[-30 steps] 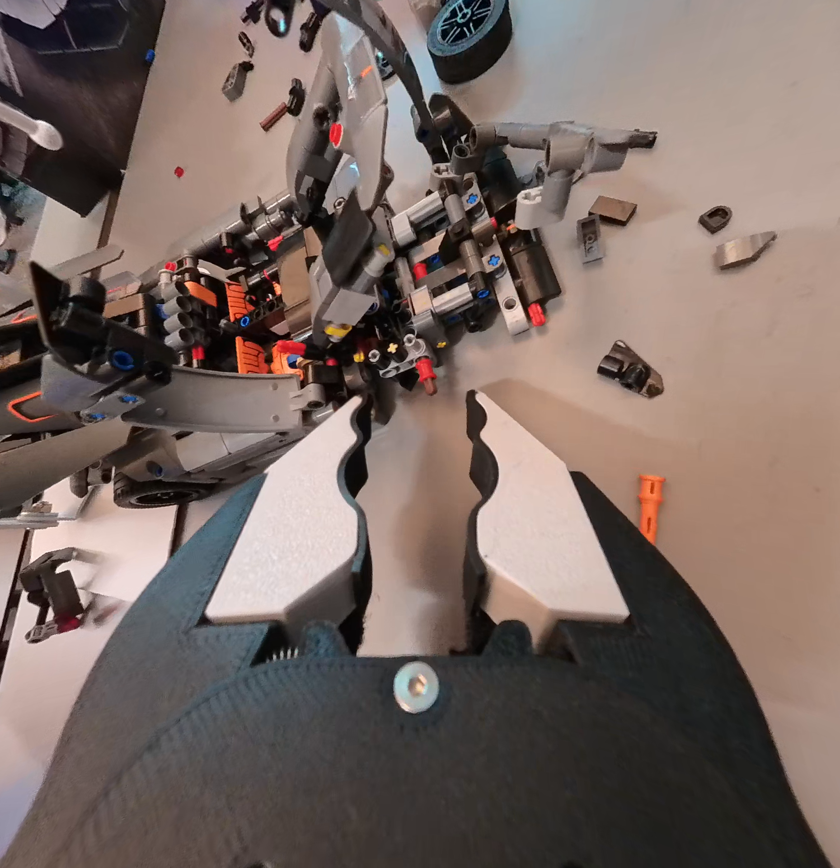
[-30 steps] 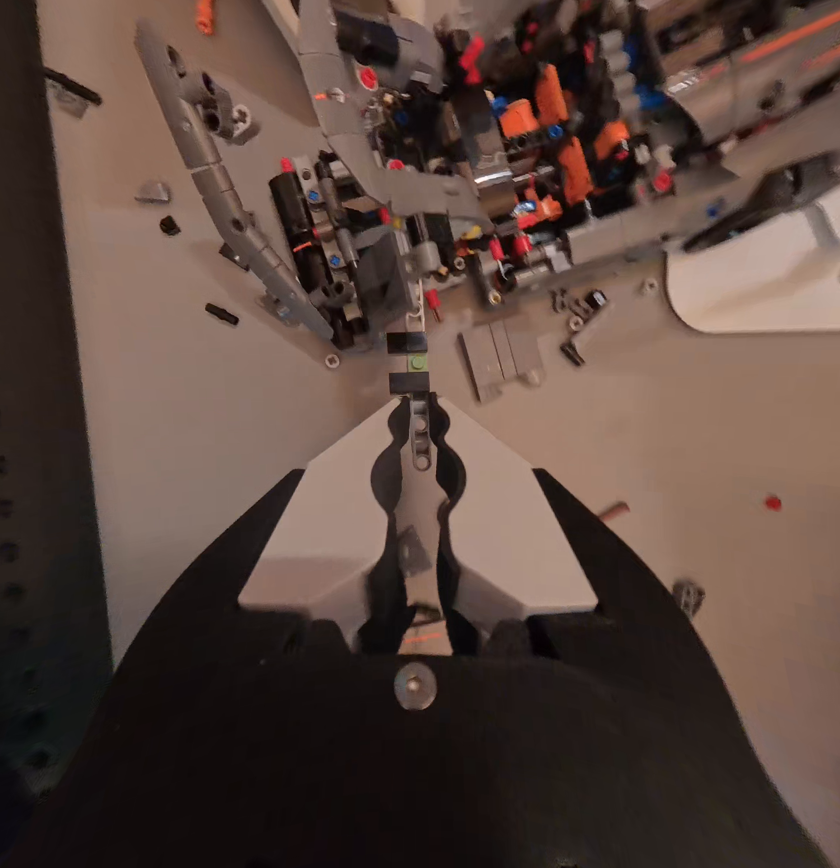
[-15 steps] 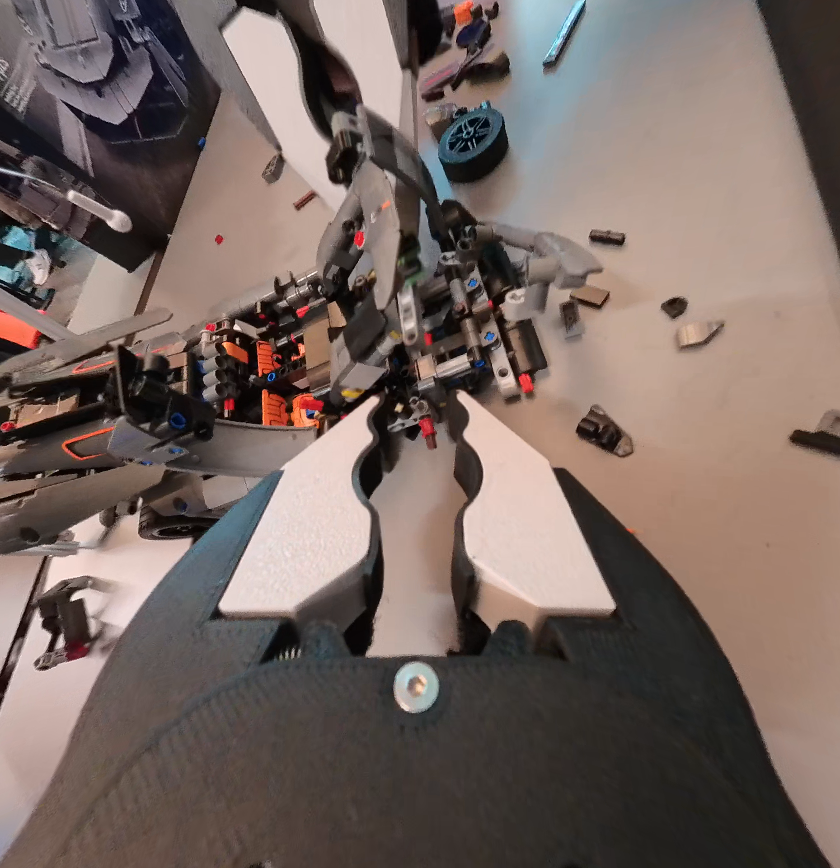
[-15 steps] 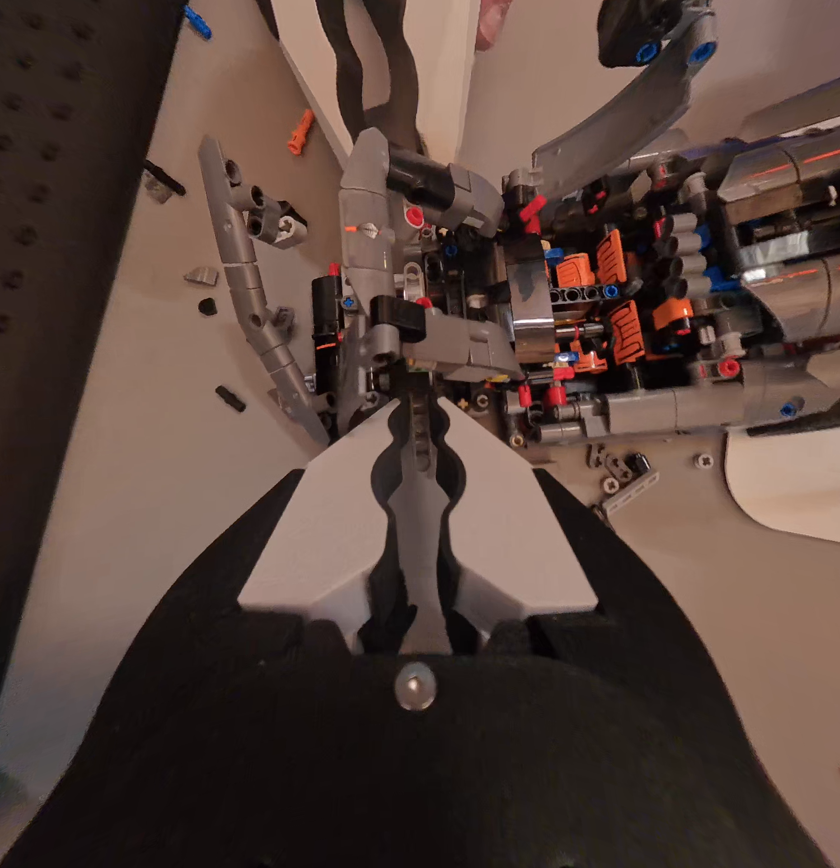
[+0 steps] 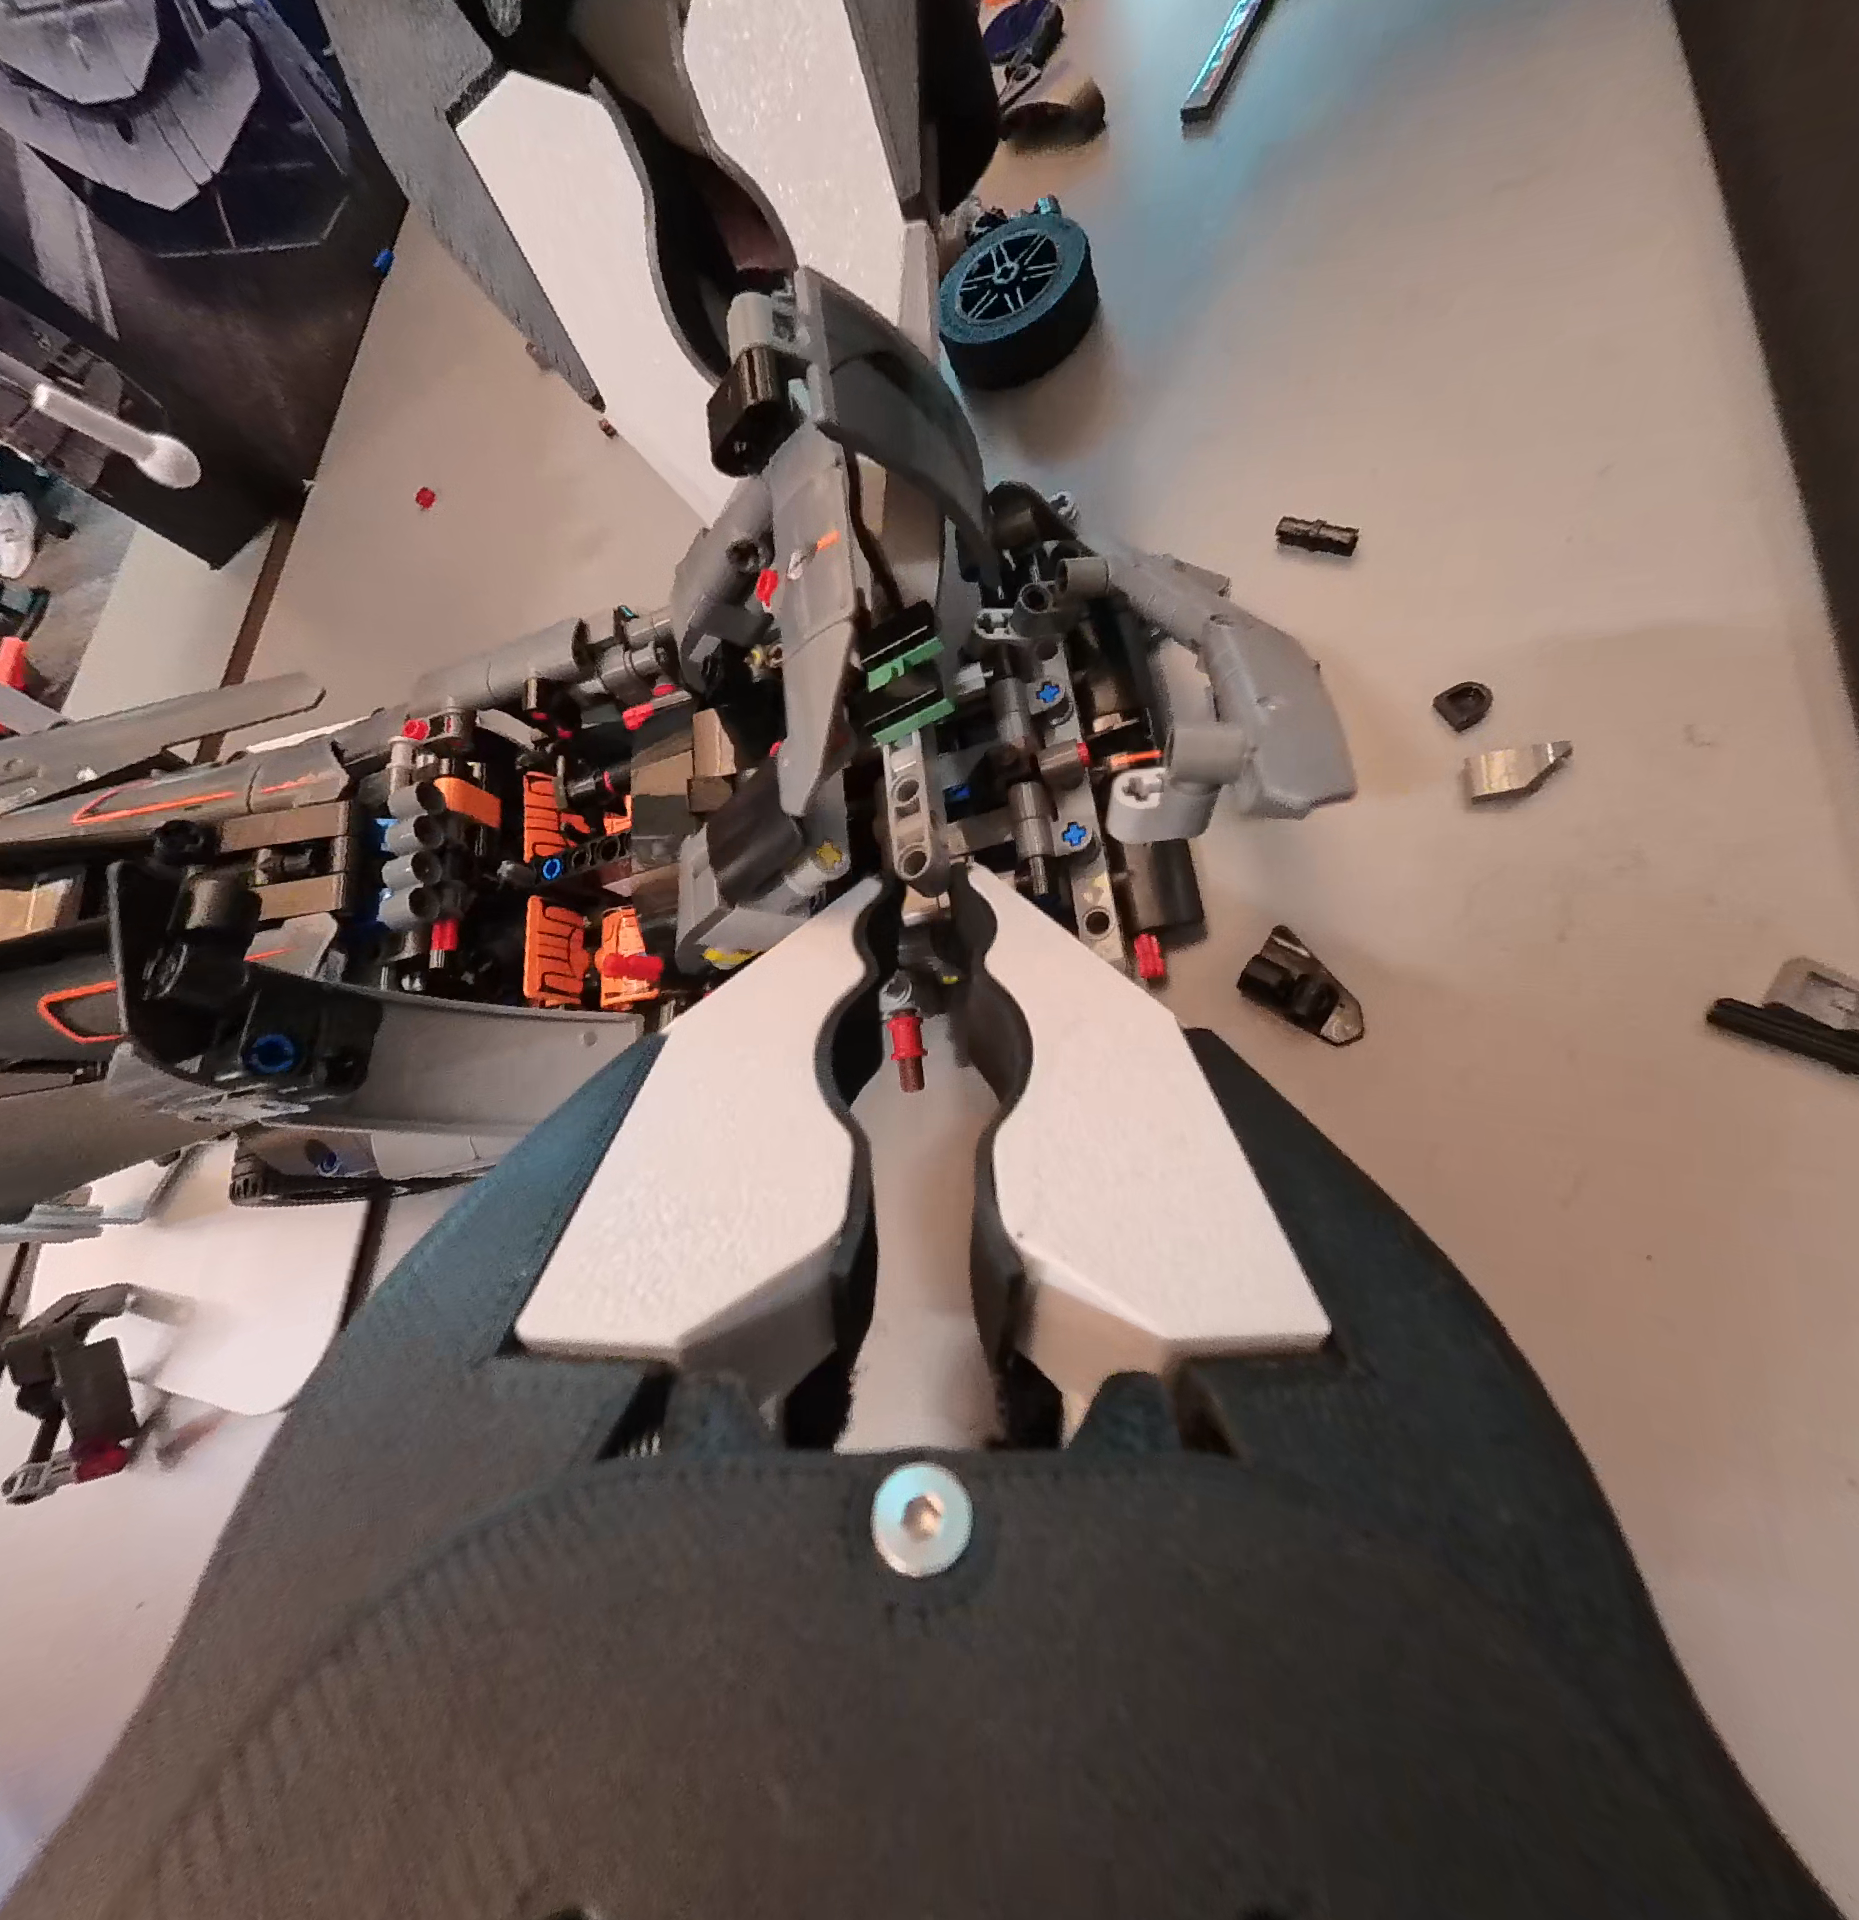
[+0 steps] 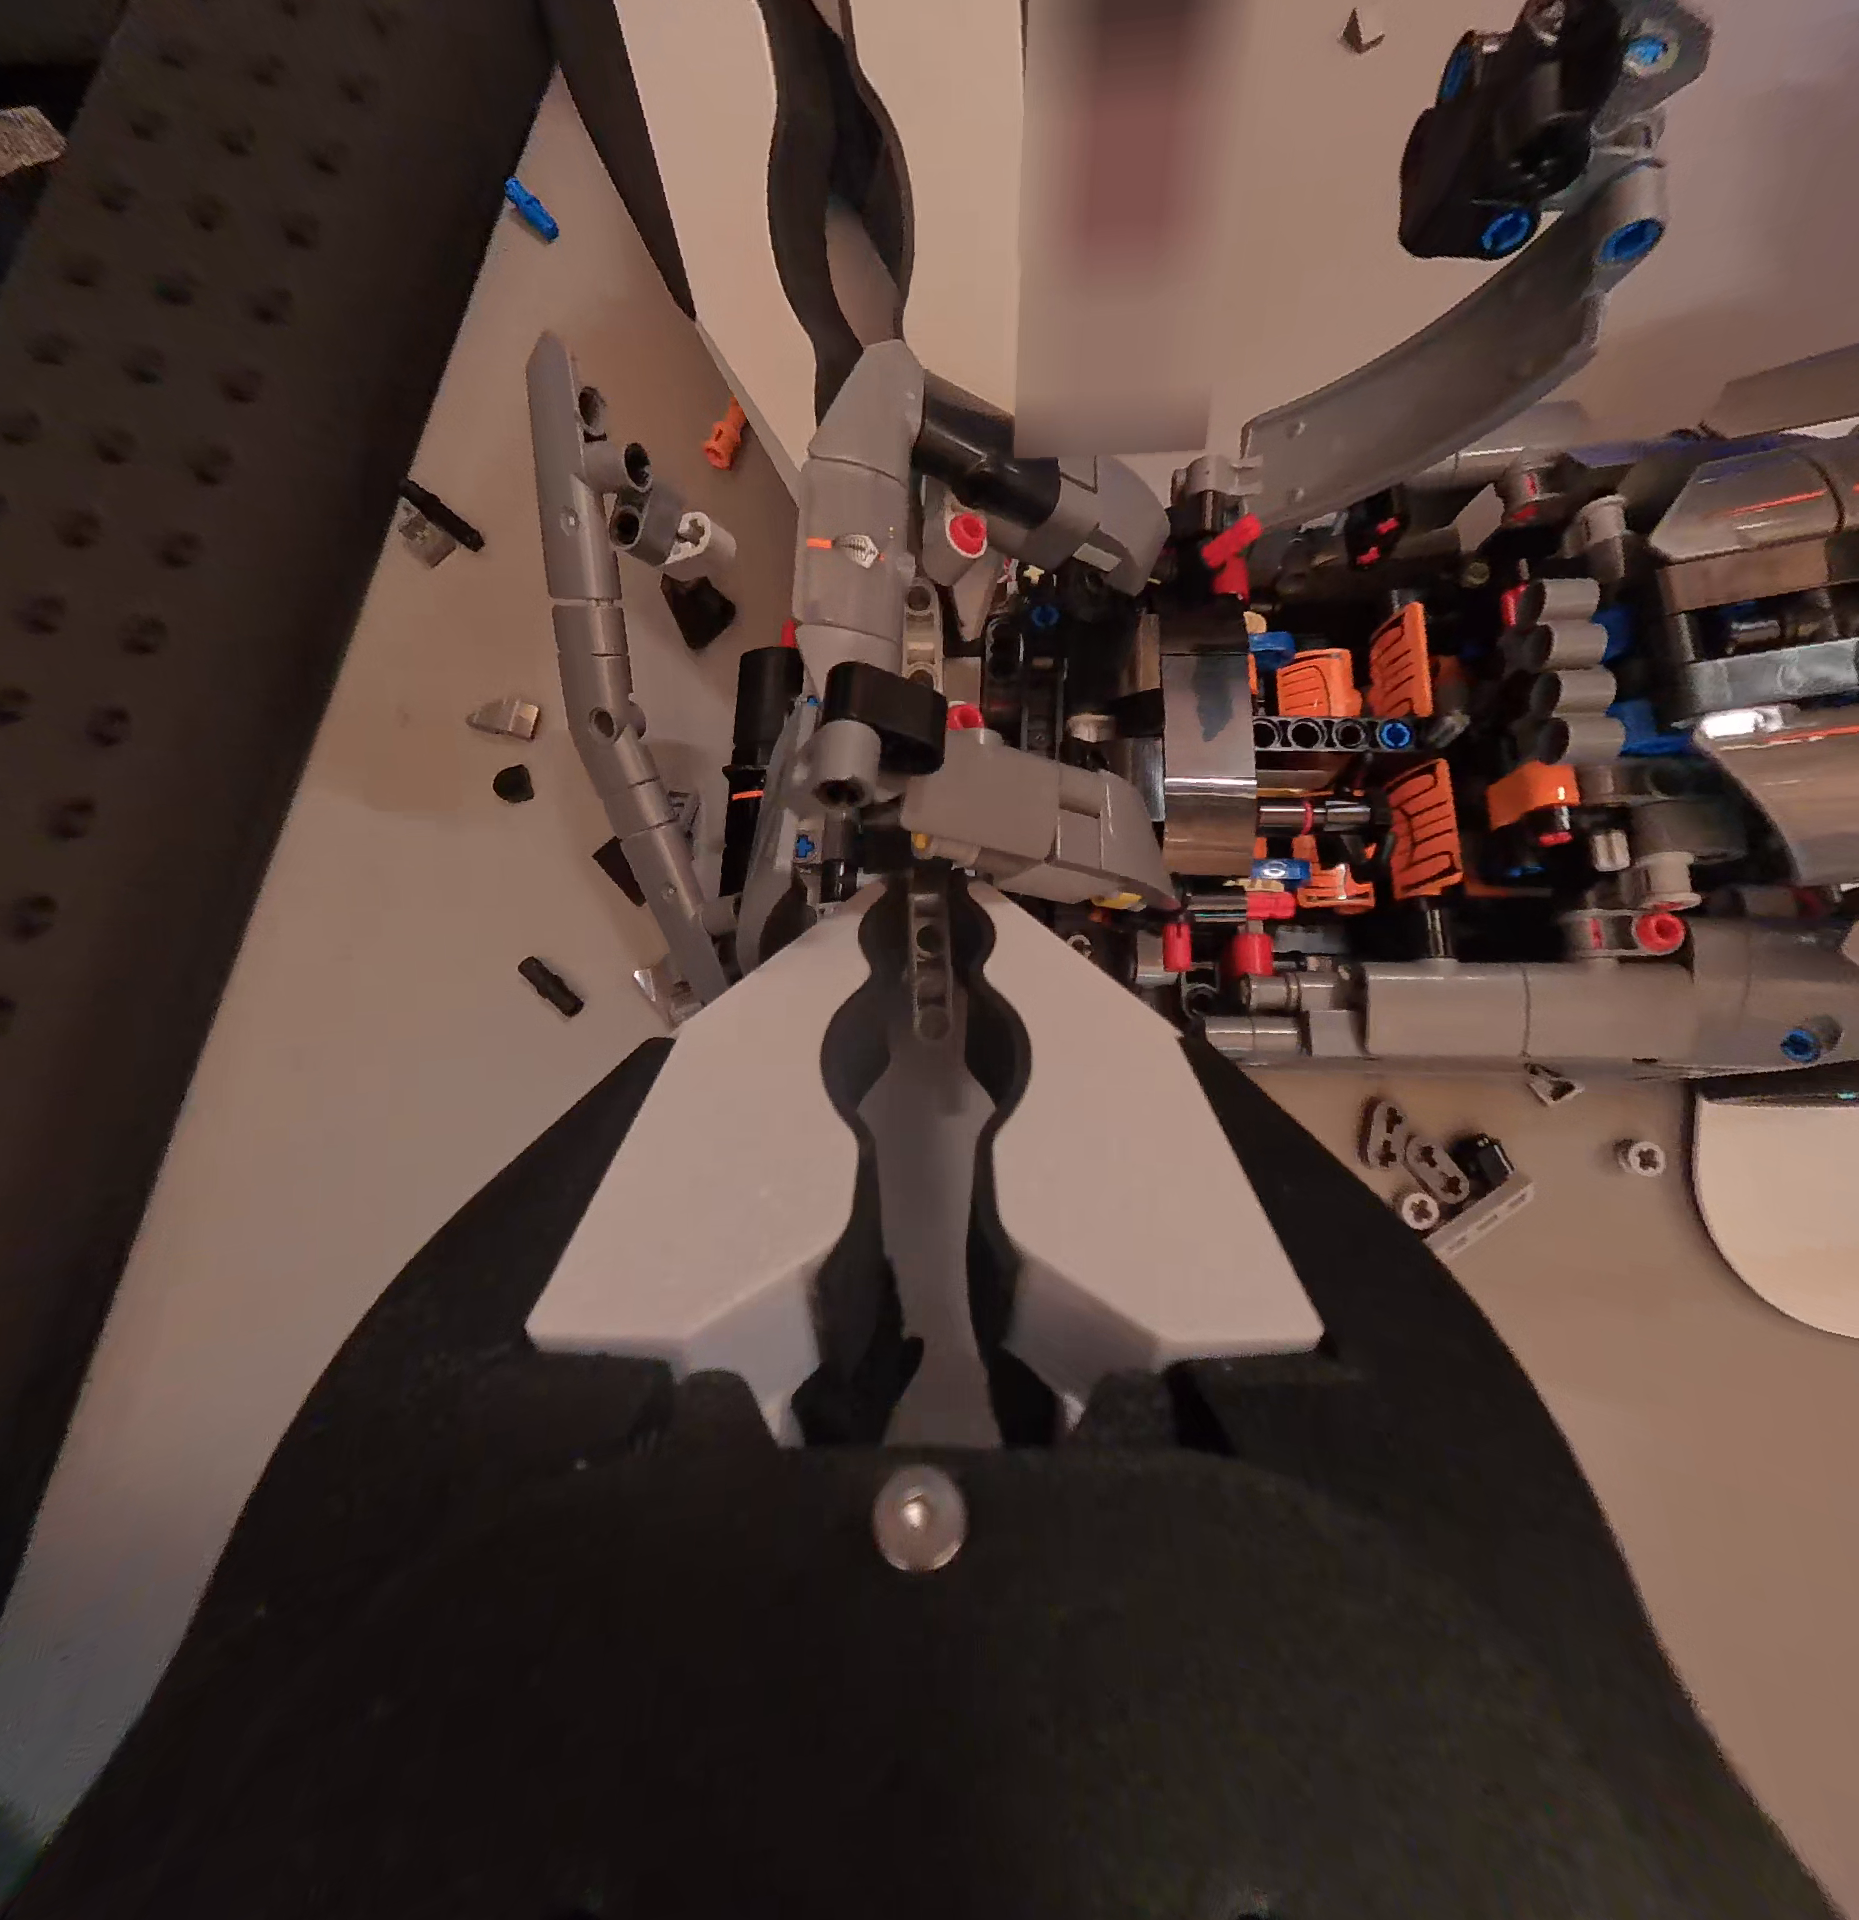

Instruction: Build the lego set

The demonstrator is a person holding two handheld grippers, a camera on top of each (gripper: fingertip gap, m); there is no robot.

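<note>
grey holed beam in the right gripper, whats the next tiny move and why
Probably ease the right gripper forward a touch, seating the grey holed beam into the car model. It is shut on the beam, whose far end already meets the chassis, while the left gripper seems to brace the opposite side.

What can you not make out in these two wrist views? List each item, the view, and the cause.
- Right wrist view: grey beam tip, hidden behind the model car.
- Left wrist view: whether the left claw grips anything; its tips hide it.
- Right wrist view: top centre, blurred patch.
- Left wrist view: car's far end, cut off at the left edge.
</note>
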